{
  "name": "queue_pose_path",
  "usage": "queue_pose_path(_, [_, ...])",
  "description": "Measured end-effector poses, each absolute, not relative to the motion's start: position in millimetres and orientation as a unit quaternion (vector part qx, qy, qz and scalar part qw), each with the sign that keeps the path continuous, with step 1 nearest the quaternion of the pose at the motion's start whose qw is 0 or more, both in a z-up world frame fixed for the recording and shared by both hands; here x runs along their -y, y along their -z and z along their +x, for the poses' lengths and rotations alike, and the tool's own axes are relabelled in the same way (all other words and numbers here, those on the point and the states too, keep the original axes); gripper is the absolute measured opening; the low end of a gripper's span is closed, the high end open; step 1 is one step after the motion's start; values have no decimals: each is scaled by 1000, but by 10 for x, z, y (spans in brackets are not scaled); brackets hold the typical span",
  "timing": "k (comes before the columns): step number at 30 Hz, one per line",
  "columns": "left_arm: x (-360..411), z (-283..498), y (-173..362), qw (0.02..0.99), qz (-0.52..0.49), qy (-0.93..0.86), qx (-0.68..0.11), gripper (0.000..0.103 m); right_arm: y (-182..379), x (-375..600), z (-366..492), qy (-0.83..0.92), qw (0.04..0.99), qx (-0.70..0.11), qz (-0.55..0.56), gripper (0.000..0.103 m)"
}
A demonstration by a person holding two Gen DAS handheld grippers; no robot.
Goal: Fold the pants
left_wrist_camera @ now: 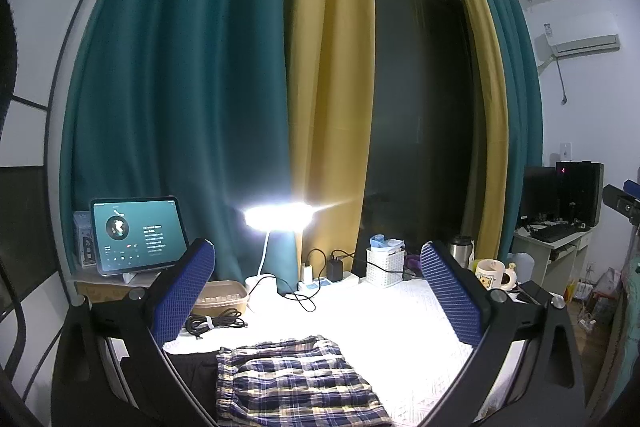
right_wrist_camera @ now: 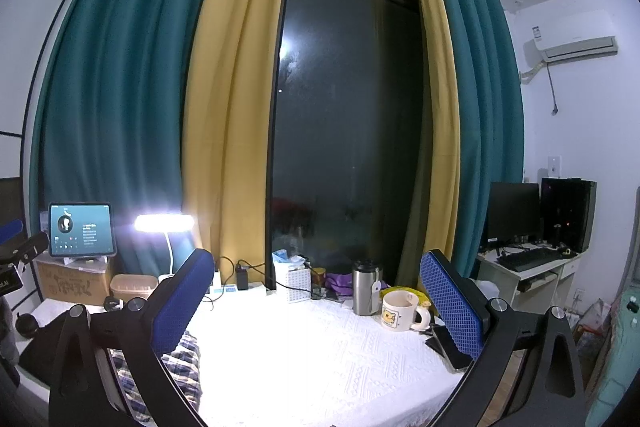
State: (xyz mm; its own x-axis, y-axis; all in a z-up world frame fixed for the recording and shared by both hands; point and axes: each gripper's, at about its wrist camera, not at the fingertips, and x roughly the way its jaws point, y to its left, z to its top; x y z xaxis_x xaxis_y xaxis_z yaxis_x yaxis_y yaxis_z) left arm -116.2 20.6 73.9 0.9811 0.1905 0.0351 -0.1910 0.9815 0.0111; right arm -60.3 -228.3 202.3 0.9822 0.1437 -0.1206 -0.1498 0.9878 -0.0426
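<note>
Plaid pants [left_wrist_camera: 296, 379] in blue, white and yellow lie folded on the white textured tablecloth [left_wrist_camera: 400, 339], low in the left wrist view. They show at the lower left of the right wrist view [right_wrist_camera: 180, 359], partly behind the left finger. My left gripper [left_wrist_camera: 318, 291] is open and empty, held above and behind the pants. My right gripper [right_wrist_camera: 318, 295] is open and empty, to the right of the pants over bare cloth.
A lit desk lamp [left_wrist_camera: 278, 217], tablet [left_wrist_camera: 138, 233], power strip with chargers [left_wrist_camera: 328, 277], white basket [left_wrist_camera: 386, 267], coiled cable [left_wrist_camera: 214, 323] and beige box [left_wrist_camera: 220, 297] line the back. A mug [right_wrist_camera: 400, 311], steel flask [right_wrist_camera: 366, 287] and phone [right_wrist_camera: 448, 345] stand at right.
</note>
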Motion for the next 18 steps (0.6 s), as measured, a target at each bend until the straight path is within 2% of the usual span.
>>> queue_pose_path(18, [-215,-1160,-744,995,8,-96,16,102,-2023,2300,-609,-72,995,-59,-24,103])
